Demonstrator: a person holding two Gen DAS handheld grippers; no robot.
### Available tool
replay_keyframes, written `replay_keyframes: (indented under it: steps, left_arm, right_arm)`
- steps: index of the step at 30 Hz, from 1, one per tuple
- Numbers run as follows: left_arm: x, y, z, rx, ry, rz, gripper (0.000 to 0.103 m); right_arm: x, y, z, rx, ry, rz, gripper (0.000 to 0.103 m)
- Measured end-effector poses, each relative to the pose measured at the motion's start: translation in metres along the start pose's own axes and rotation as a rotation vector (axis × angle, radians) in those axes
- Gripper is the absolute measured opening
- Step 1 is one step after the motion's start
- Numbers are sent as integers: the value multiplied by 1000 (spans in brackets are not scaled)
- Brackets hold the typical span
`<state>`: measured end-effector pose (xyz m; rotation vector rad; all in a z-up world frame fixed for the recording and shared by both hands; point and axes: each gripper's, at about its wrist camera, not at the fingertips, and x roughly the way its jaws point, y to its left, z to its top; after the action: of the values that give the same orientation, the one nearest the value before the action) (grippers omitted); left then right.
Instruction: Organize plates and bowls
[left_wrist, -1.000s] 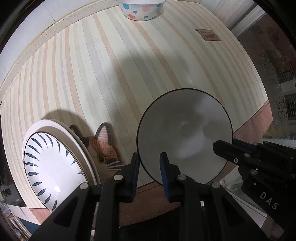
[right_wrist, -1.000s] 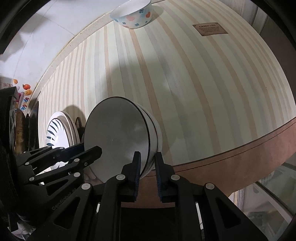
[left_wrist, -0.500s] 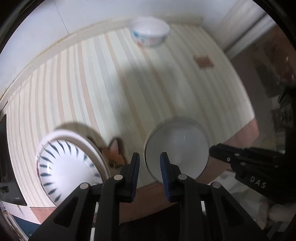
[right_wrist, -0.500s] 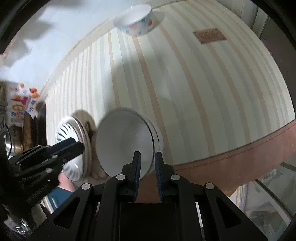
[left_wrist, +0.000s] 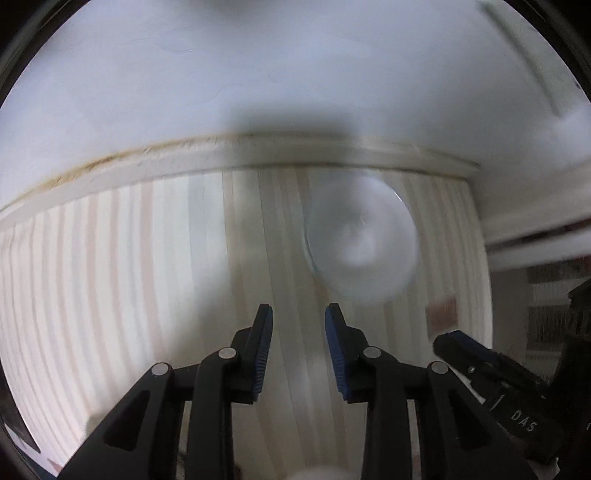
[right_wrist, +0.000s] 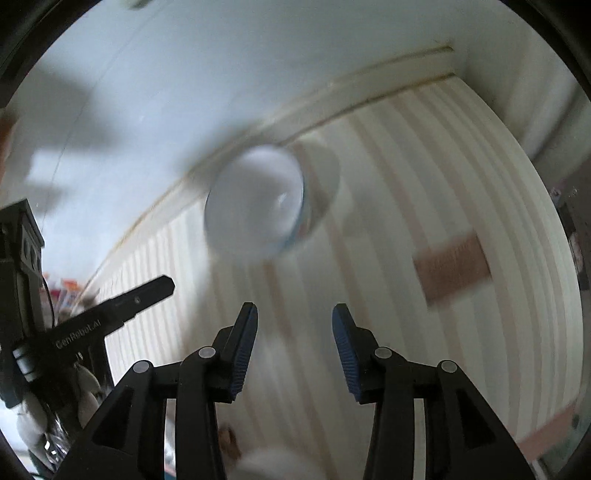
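Note:
Both views are blurred by motion. A white bowl stands near the far edge of the striped tablecloth, by the wall; it also shows in the right wrist view. My left gripper is open and empty, short of the bowl and slightly to its left. My right gripper is open and empty, short of the bowl. The right gripper shows at the right of the left view; the left gripper shows at the left of the right view. A white rim just shows at the bottom edge.
A white wall rises right behind the table's far edge. A brown label lies on the cloth to the right of the bowl. Colourful clutter sits at the far left beyond the table.
Both grippers have lifted away from the near plates and bowl and swung toward the far bowl. The right gripper has opened wider. The near dishes have dropped out of view.

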<state>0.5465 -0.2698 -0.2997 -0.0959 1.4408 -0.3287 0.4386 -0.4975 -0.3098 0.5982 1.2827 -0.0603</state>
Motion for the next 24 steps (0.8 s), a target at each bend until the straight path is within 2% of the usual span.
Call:
replay_keyframes:
  steps: [4,9,12,13,15,24]
  left_arm:
    - [27,4,21,-22,30,8,27]
    - [59,3,33,-40,93,-15,27]
    - [73,-1,34,-31,102,-28,20]
    - [76,-4,34,-19,103,-25,15]
    - [78,-8,32,-5,104,-27,13]
    - [70,-18,25,40,66,2,12]
  right_arm:
    - [30,-1,47,7,6,-39,45]
    - [67,-8,73,26,52,-48,43]
    - [86,-10,76,32,83,-43,23]
    - [89,-10,76,31,87,-34,19]
    - [93,-7,78,26,82,-22,14]
    - [89,5,77,-27,68,-76,13]
